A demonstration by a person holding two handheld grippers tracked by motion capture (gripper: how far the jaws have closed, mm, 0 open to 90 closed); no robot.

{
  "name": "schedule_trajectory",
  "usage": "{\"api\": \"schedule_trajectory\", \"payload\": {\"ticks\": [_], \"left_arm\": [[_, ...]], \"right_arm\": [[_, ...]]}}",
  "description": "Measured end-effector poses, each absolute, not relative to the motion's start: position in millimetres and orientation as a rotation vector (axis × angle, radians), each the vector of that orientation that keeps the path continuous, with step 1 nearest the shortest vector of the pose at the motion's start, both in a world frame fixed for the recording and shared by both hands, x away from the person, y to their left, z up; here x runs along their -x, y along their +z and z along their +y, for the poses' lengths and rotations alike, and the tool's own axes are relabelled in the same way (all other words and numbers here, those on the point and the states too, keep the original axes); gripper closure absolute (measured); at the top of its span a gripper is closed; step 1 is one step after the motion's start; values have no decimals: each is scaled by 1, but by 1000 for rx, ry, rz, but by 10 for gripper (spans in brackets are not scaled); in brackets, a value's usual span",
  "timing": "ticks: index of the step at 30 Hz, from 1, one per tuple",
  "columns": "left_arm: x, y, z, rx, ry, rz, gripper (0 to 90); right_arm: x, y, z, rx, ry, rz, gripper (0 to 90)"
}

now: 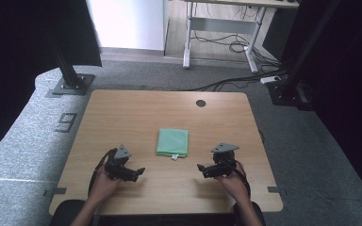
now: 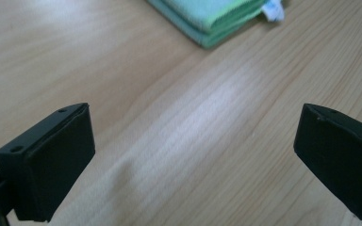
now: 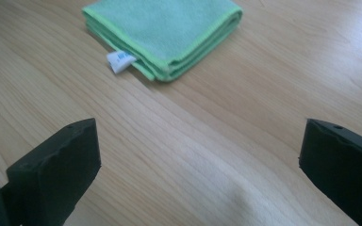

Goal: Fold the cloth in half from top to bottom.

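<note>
Near the middle of the wooden bench [image 1: 122, 113] lies a folded green microfibre cloth [image 1: 173, 141], flat, with a small white label [image 1: 174, 157] poking out at its near edge. The left tongs [image 1: 139, 173] rest low over the bench to the cloth's near left, apart from it, jaws spread wide with bare wood between them. The right tongs [image 1: 201, 168] sit to its near right, also apart from it, jaws likewise wide. The cloth lies between and just beyond both pairs, touched by neither.
</note>
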State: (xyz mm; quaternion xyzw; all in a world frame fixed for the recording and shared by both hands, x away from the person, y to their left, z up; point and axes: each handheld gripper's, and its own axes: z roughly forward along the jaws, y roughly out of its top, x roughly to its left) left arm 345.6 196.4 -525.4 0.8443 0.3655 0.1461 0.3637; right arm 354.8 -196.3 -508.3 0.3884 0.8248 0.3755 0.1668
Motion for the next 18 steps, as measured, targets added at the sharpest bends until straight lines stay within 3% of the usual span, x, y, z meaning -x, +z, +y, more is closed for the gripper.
{"api": "schedule_trajectory", "payload": {"ticks": [18], "left_arm": [[-349,-549,195,-2245,359,988,0]], "right_arm": [[-349,-552,-212,-1199,1033,2345,0]]}}
